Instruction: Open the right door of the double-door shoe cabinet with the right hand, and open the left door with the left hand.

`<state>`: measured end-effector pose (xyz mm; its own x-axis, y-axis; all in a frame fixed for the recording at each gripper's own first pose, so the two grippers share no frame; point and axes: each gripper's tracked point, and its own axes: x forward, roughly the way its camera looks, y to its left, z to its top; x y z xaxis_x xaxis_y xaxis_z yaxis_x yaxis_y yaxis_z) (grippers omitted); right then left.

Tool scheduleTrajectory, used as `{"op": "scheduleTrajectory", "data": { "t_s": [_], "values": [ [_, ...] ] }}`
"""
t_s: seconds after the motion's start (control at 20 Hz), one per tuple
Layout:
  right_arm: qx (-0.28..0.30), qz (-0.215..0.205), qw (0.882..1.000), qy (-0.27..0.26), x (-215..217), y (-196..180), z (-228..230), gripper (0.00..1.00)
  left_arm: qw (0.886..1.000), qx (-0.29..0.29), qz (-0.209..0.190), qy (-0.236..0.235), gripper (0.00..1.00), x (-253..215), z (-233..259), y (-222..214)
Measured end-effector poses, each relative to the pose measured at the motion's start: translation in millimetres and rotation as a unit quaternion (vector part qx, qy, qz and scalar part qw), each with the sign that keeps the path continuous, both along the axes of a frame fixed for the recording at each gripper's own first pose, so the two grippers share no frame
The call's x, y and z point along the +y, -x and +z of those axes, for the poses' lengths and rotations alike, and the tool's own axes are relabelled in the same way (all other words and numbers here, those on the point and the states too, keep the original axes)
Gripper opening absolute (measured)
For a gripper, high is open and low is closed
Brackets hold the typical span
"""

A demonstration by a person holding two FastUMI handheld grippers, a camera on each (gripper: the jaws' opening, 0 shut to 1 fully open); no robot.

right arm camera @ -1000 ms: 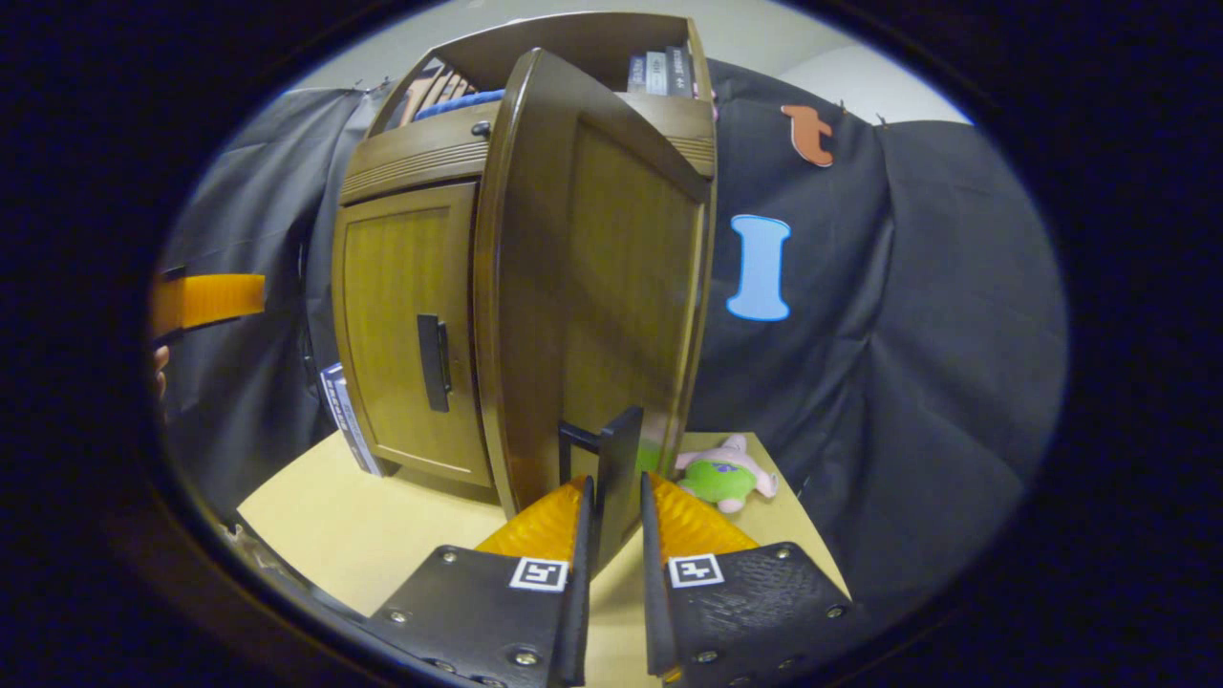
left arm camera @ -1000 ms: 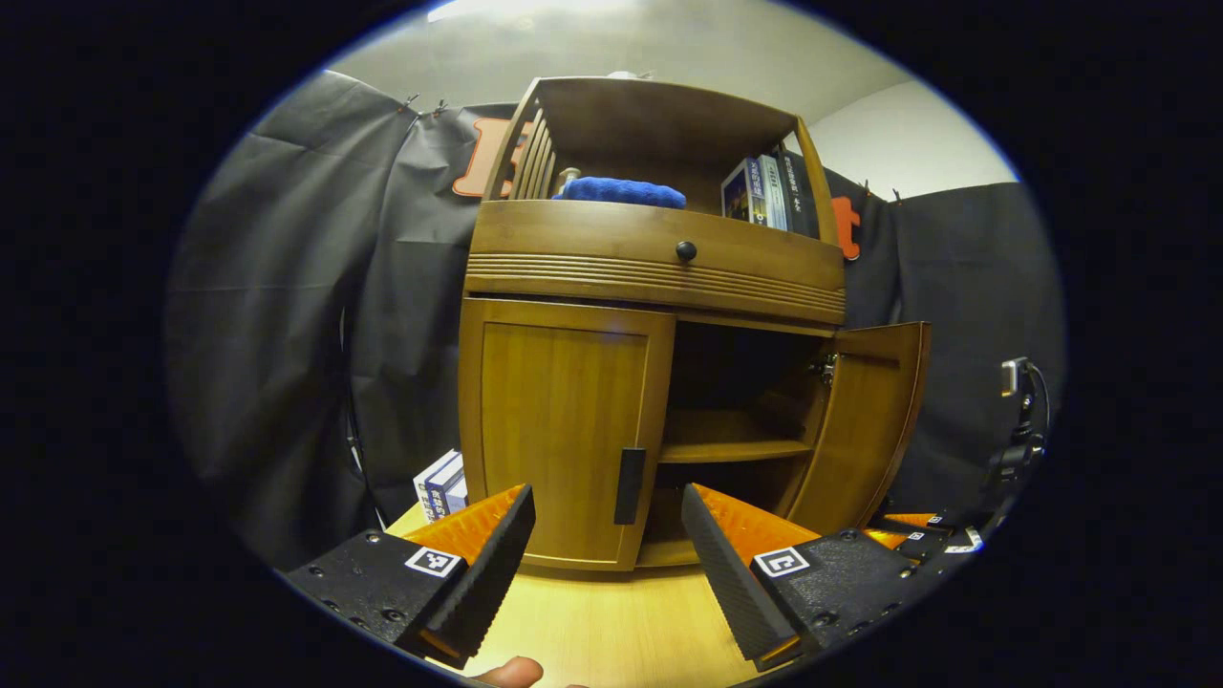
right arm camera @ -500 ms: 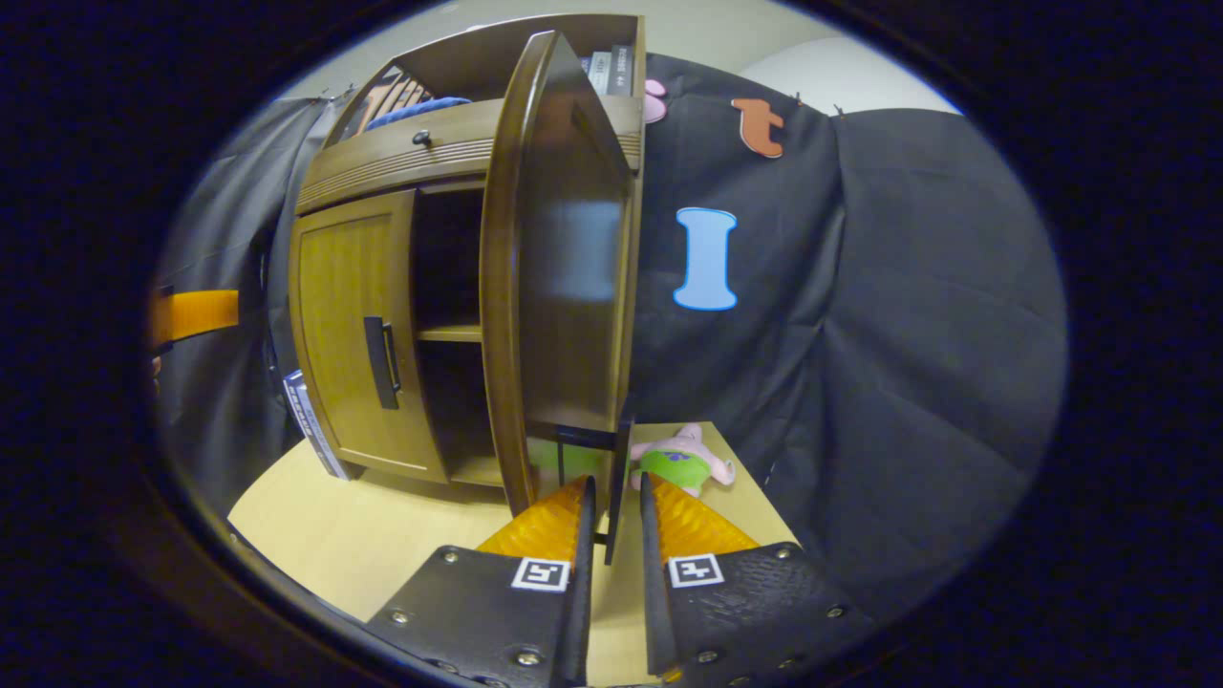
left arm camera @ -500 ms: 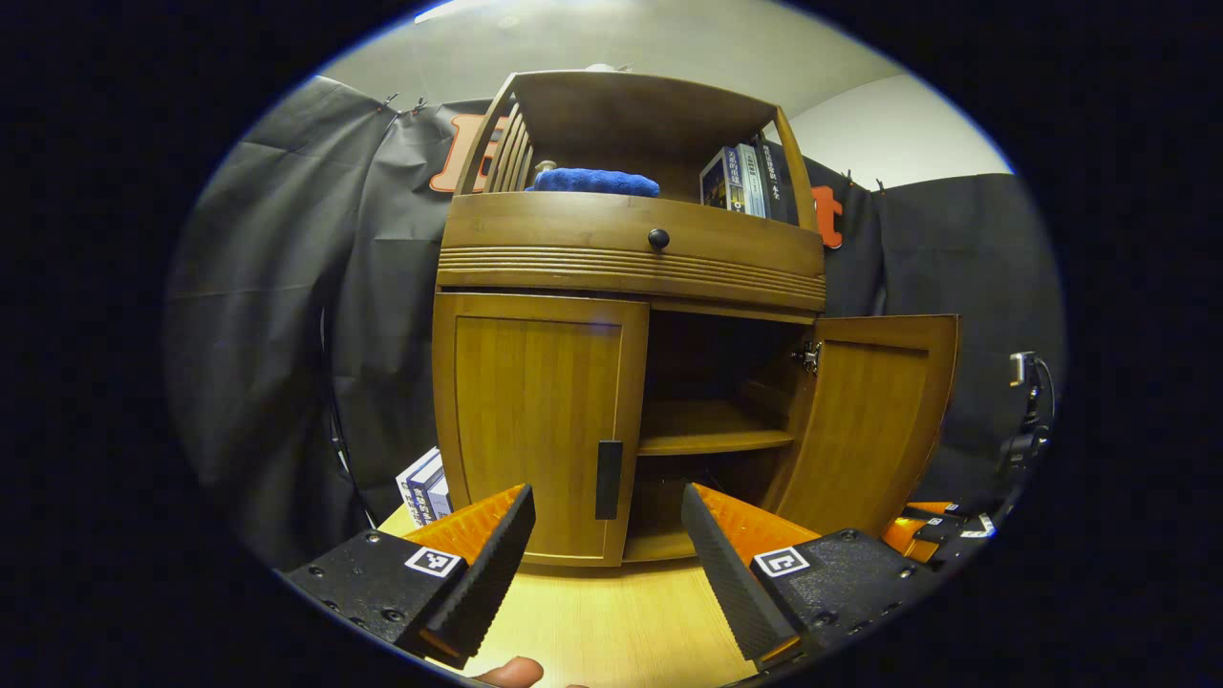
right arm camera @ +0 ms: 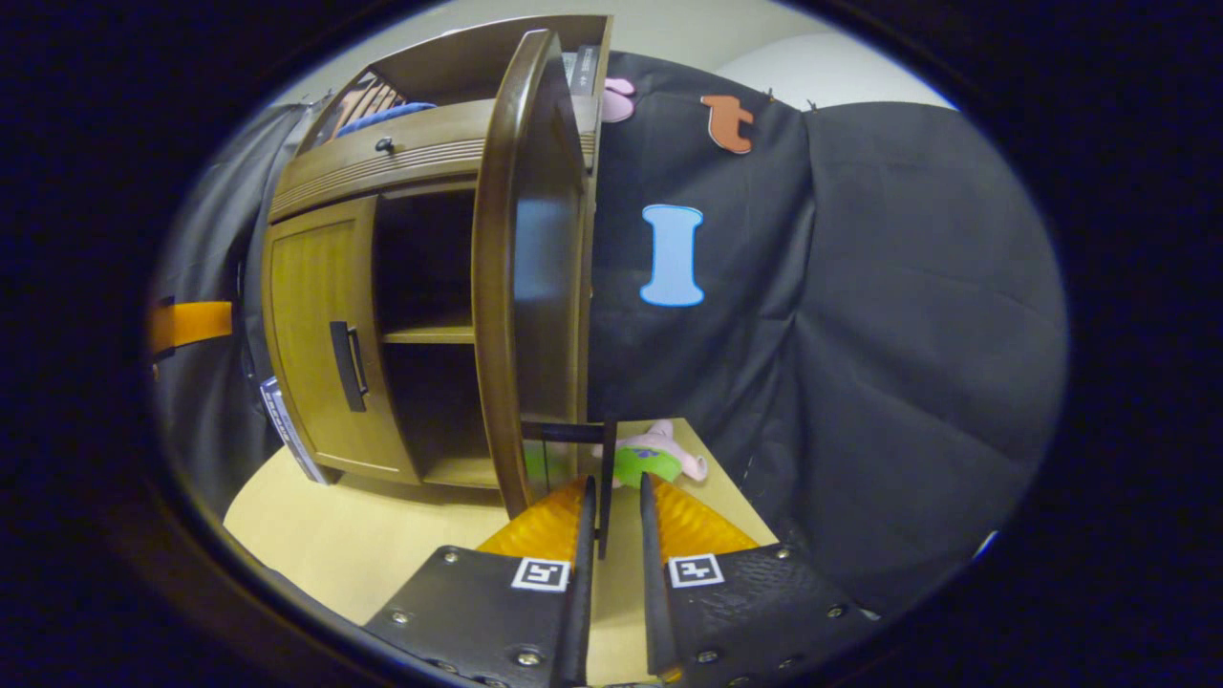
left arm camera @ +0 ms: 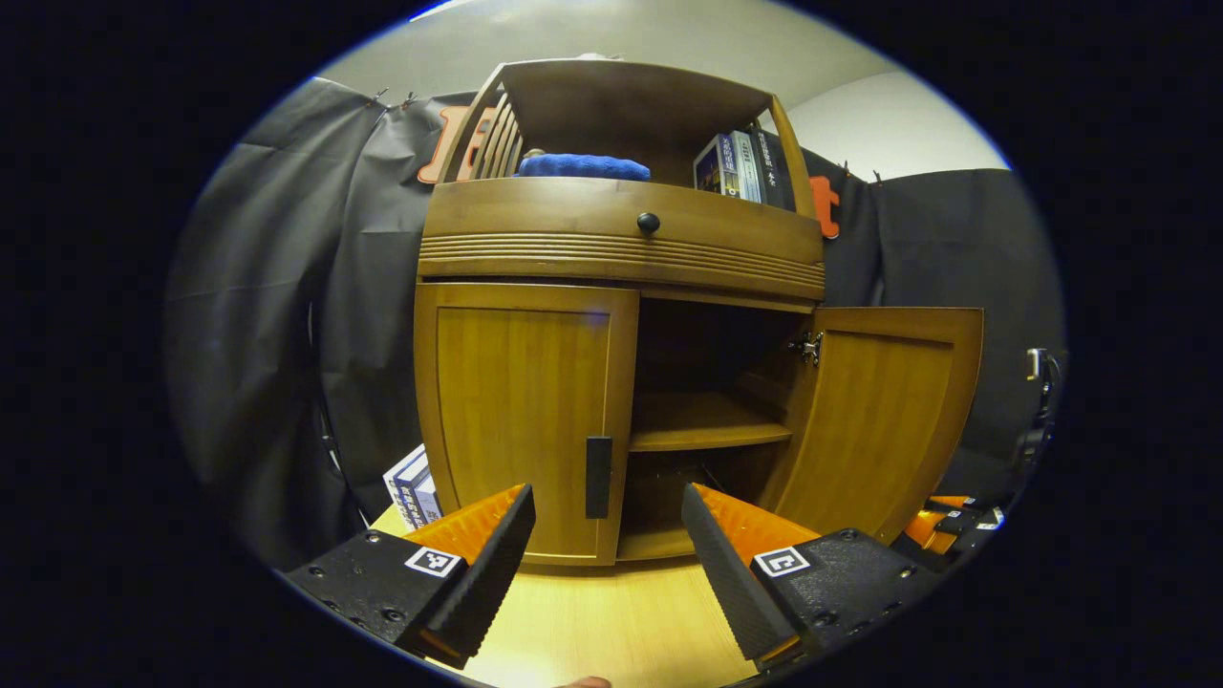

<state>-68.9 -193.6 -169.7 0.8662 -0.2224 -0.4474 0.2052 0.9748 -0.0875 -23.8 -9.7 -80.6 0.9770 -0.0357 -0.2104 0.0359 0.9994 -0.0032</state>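
The wooden shoe cabinet (left arm camera: 621,239) stands on a pale table. Its left door (left arm camera: 521,420) is closed, with a black handle (left arm camera: 598,476) at its inner edge. The right door (left arm camera: 884,420) is swung wide open, baring a shelf (left arm camera: 707,435). My left gripper (left arm camera: 609,506) is open, a short way in front of the left door's handle, touching nothing. In the right gripper view the right door (right arm camera: 530,268) is edge-on, and my right gripper (right arm camera: 611,492) is shut on its black handle (right arm camera: 606,468). The left door (right arm camera: 306,325) is closed behind it.
A drawer with a dark knob (left arm camera: 648,223) tops the doors; a blue cloth (left arm camera: 583,166) and books (left arm camera: 740,167) sit above. A box (left arm camera: 411,483) leans at the cabinet's left foot. A pink and green plush toy (right arm camera: 650,459) lies behind the open door.
The right door has swung farther open, pulled by my right gripper on its handle. My left gripper has drifted a little, still open before the closed left door.
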Motion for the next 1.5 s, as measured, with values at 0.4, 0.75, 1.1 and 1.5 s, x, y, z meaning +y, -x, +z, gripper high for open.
{"op": "scheduleTrajectory", "data": {
  "t_s": [0.4, 0.75, 1.1, 1.5],
  "values": [
    [0.0, -0.034, 0.999, 0.005, -25, 4, 1, 0.24, 1.0, 0.003, 0.0, -0.011, 0.96, 4, -11, -28],
    [-0.01, -0.084, 0.996, 0.003, -47, 17, 7, 0.24, 1.0, 0.012, -0.005, -0.015, 0.96, 10, -29, -76],
    [-0.016, -0.125, 0.992, 0.014, -46, 42, 22, 0.24, 0.999, 0.039, -0.005, -0.026, 0.96, 16, -64, -129],
    [-0.018, -0.187, 0.982, 0.027, -58, 89, 31, 0.24, 0.996, 0.081, -0.001, -0.034, 0.81, 29, -108, -168]
  ]
}}
